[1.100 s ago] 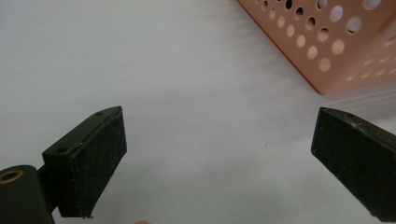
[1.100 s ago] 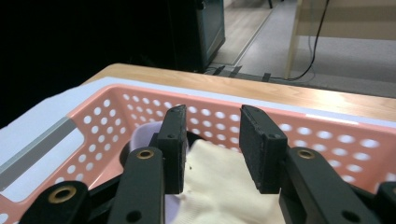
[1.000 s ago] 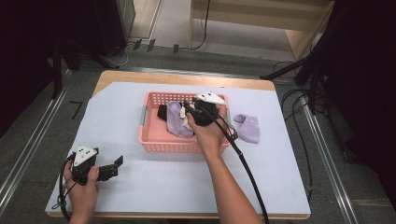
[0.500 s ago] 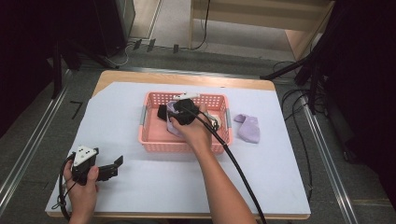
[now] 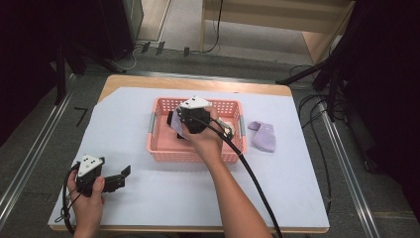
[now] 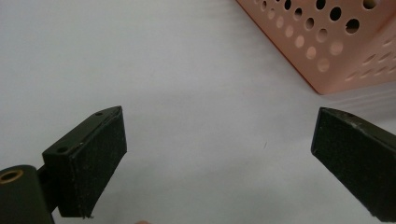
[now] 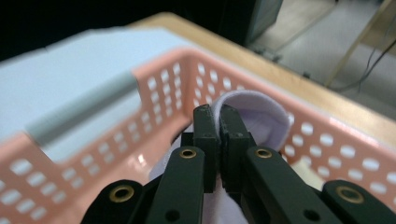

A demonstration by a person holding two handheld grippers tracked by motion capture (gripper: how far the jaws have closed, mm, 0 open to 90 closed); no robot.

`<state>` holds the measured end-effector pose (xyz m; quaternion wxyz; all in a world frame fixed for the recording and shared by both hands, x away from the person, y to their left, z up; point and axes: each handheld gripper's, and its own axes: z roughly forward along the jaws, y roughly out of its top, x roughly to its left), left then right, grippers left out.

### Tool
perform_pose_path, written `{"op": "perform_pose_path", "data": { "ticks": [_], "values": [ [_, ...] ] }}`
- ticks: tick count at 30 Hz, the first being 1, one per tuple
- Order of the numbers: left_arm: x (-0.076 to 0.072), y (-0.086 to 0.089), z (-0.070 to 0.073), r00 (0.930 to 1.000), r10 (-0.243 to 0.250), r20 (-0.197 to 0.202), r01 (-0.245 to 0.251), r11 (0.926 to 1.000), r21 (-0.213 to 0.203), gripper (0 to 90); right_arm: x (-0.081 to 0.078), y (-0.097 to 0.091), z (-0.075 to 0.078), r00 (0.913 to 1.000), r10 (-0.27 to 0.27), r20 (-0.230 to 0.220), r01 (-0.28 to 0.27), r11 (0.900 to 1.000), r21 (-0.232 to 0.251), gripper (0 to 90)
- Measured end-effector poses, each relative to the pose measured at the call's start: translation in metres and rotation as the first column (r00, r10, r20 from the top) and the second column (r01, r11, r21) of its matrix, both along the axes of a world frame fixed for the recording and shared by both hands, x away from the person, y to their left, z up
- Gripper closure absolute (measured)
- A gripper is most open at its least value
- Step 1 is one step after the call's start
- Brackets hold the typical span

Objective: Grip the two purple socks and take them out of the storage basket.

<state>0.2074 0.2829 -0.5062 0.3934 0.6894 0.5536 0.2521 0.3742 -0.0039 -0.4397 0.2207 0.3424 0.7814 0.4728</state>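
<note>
**Gripping a pale sock inside the pink basket**

Pinching a fold of pale purple sock (image 7: 254, 119), the right gripper (image 7: 217, 116) has just been closing, and its jaws now stand nearly together on the cloth, low inside the pink basket (image 5: 161, 148) at mid-table. The basket's perforated wall and grey handle (image 7: 79, 105) rise close around it. The left gripper (image 6: 219, 154) rests near the table's front left corner, jaws wide apart over bare white cover (image 5: 148, 198). A second purple sock (image 5: 263, 136) lies just right of the basket.
</note>
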Motion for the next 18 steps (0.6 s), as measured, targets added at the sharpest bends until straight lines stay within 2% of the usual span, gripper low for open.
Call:
{"op": "perform_pose_path", "data": {
  "ticks": [1,3,4,5,6,8,10,14,15,18],
  "values": [
    [0.0,0.0,0.0,1.0,0.0,0.0,0.0,1.0,-0.001,4.2,0.0,0.0,0.0,1.0,0.0,0.0,0.0,1.0,0.0,87.7],
    [0.0,0.0,0.0,1.0,-0.001,-0.002,0.001,1.0,0.0,4.2,-0.004,0.001,0.006,0.9989,0.003,0.046,-0.004,0.9997,0.025,87.7],
    [0.0,0.0,0.0,1.0,-0.001,-0.004,0.001,1.0,-0.001,4.2,-0.007,0.0,0.012,0.9968,-0.002,0.08,-0.003,0.9985,0.054,87.7],
    [0.0,0.0,0.0,1.0,-0.001,-0.002,0.001,1.0,-0.001,4.2,-0.009,-0.001,0.016,0.996,-0.012,0.088,0.005,0.9972,0.074,87.7],
    [0.0,0.0,0.0,1.0,-0.001,-0.001,0.001,1.0,-0.001,4.2,-0.009,-0.001,0.016,0.996,-0.012,0.088,0.005,0.9972,0.074,87.7],
    [0.0,0.0,0.0,1.0,0.0,0.0,0.0,1.0,-0.001,4.2,-0.01,-0.007,0.026,0.9913,-0.03,0.128,0.016,0.9933,0.115,87.7],
    [0.0,0.0,0.0,1.0,0.001,0.0,-0.001,1.0,-0.002,4.2,-0.011,-0.01,0.029,0.9905,-0.036,0.132,0.019,0.9914,0.13,87.7],
    [0.0,0.0,0.0,1.0,0.003,0.002,-0.003,1.0,0.0,4.2,-0.013,-0.022,0.042,0.9822,-0.064,0.177,0.035,0.9865,0.16,87.7],
    [0.0,0.0,0.0,1.0,0.002,0.001,-0.002,1.0,-0.001,4.2,-0.014,-0.029,0.048,0.9774,-0.081,0.195,0.047,0.9837,0.173,87.7],
    [0.0,0.0,0.0,1.0,0.002,0.003,-0.002,1.0,0.0,4.2,-0.015,-0.038,0.054,0.9729,-0.103,0.207,0.063,0.9797,0.19,87.7]
  ]
}}
